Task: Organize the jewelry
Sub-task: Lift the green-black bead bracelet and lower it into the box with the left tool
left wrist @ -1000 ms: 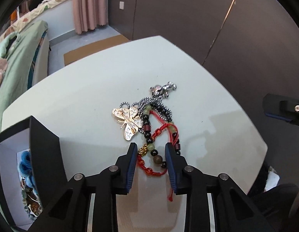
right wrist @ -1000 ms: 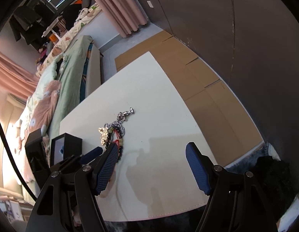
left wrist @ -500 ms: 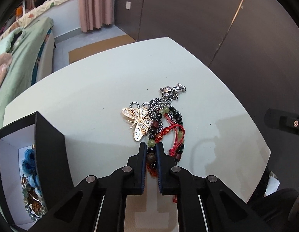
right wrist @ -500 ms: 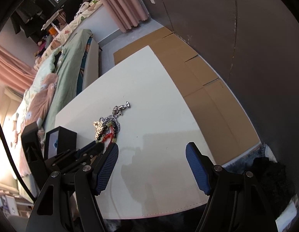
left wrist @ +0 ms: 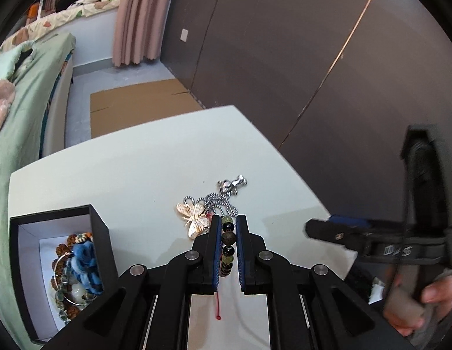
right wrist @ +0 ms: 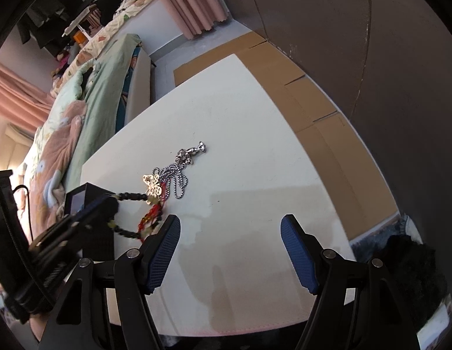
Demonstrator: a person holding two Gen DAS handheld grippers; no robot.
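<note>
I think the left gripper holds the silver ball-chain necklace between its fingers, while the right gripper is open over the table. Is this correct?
Not quite. The left gripper is shut on the beaded bracelet, as the left wrist view shows. The silver ball-chain necklace lies on the white table beside the butterfly brooch. The right gripper is indeed open over the table.

Both tongs, left (left wrist: 228,230) and right (right wrist: 230,250), are black plastic with blue textured pads (right wrist: 296,253), silver screws (left wrist: 193,254); bare-skinned hand (left wrist: 415,306).

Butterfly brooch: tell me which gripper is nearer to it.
Left. The left gripper, shut on the beaded bracelet, sits right beside the butterfly brooch. The right gripper hangs open, farther back.
</note>
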